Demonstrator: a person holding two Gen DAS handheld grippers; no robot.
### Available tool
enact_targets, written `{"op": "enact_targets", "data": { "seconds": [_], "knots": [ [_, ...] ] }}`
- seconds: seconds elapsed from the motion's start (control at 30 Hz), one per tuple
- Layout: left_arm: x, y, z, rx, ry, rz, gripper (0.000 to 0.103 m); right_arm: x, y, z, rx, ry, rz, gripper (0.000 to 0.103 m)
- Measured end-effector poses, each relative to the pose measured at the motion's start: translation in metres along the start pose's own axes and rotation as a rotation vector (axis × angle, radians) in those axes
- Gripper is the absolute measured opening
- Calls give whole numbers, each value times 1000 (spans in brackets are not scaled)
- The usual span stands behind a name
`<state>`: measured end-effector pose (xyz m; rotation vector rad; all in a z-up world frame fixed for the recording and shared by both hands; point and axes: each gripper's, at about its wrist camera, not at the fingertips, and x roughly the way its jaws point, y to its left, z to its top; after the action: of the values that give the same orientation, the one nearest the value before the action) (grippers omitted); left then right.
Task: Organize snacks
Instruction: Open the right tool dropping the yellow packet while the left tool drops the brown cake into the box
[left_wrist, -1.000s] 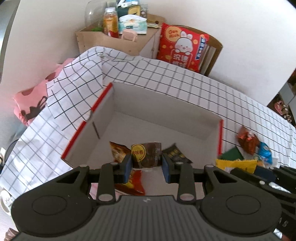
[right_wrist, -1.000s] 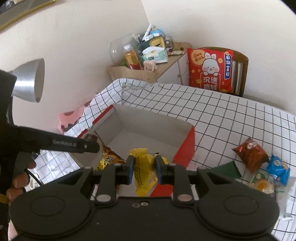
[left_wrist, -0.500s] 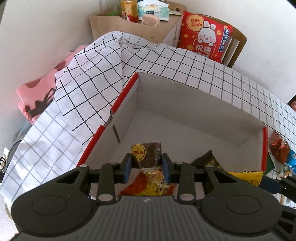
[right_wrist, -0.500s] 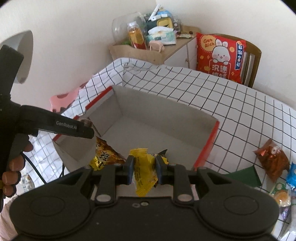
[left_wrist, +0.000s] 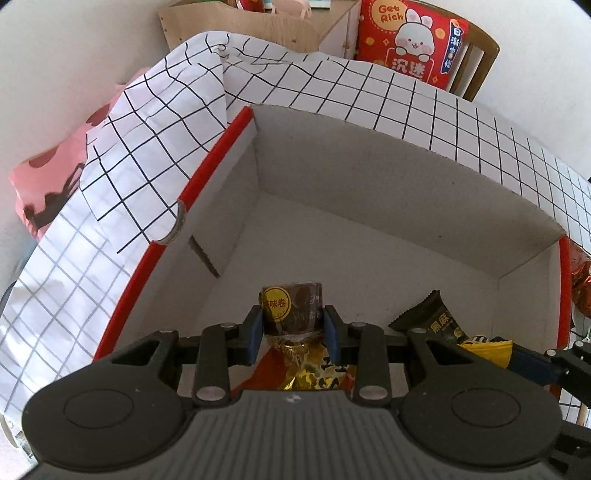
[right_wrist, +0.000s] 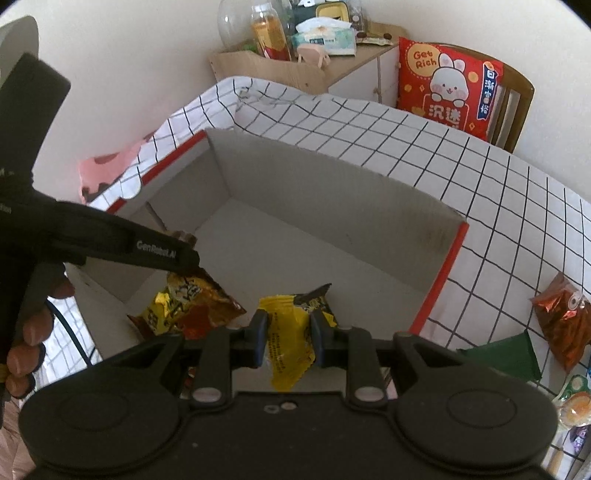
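two snacks are held over the open cardboard box (left_wrist: 406, 206), which fills the middle of both views. the left claw (left_wrist: 293, 328) is closed narrow on a dark brown wrapped snack (left_wrist: 293, 308) with a round yellow label, low in the centre of the left wrist frame. the right claw (right_wrist: 288, 332) is clamped on a yellow packet (right_wrist: 290, 336), low in the centre of the right wrist frame.

part of the task is judged done: a gold and red packet (right_wrist: 192, 306) and a black packet (left_wrist: 430, 321) are already seen lying on the box floor, toward the lower edge of the frames. the rest of the floor is bare.

more is left. neither held snack has been released yet. outside the box, on the checked counter (right_wrist: 461, 166), at the right edge of the right wrist frame, a shiny red-brown packet (right_wrist: 563, 317), a dark green packet (right_wrist: 513, 354) and a few smaller items near the lower right corner are yet to be collected.
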<state>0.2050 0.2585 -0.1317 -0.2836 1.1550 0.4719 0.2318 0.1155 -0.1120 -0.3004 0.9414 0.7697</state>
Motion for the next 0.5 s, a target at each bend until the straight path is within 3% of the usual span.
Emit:
{"op": "enact_targets", "data": {
  "seconds": [0.2, 0.33, 0.5],
  "knots": [
    [-4, 1, 0, -21, -3, -11, 33, 0, 1, 0, 1, 2, -1, 29],
    [-15, 4, -3, -39, -31, -24, 42, -9, -2, -1, 17, -6, 17, 32],
    [-31, 7, -9, -44, -66, -38, 43, -25, -1, -4, 22, -27, 31, 38]
  ]
}}
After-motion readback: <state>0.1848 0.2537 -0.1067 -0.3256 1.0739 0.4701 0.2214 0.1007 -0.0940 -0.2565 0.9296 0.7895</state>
